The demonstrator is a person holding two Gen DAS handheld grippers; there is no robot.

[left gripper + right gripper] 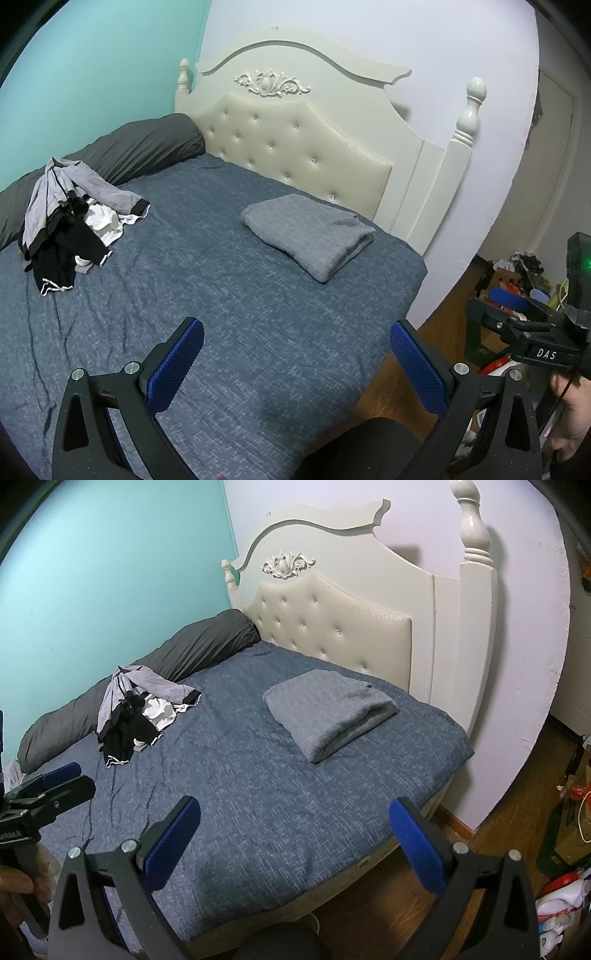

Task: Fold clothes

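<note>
A folded grey garment [310, 234] [328, 714] lies on the blue bedspread [221, 302] [251, 805] near the headboard. A loose heap of grey, black and white clothes [70, 221] [136, 712] sits at the far left by a dark grey bolster. My left gripper [297, 345] hovers open over the bed's near part, nothing between its blue pads. My right gripper [295, 821] is open too, above the bed's near edge, also empty. The right gripper [517, 317] shows at the right of the left wrist view, and the left gripper [48, 786] at the left of the right wrist view.
A cream tufted headboard [295, 144] [332, 616] with posts backs the bed. A dark grey bolster [140, 151] [192, 646] runs along the teal wall. Wooden floor on the right holds clutter, bags and boxes [524, 277] [569, 849]. A hand [569, 413] holds the right gripper.
</note>
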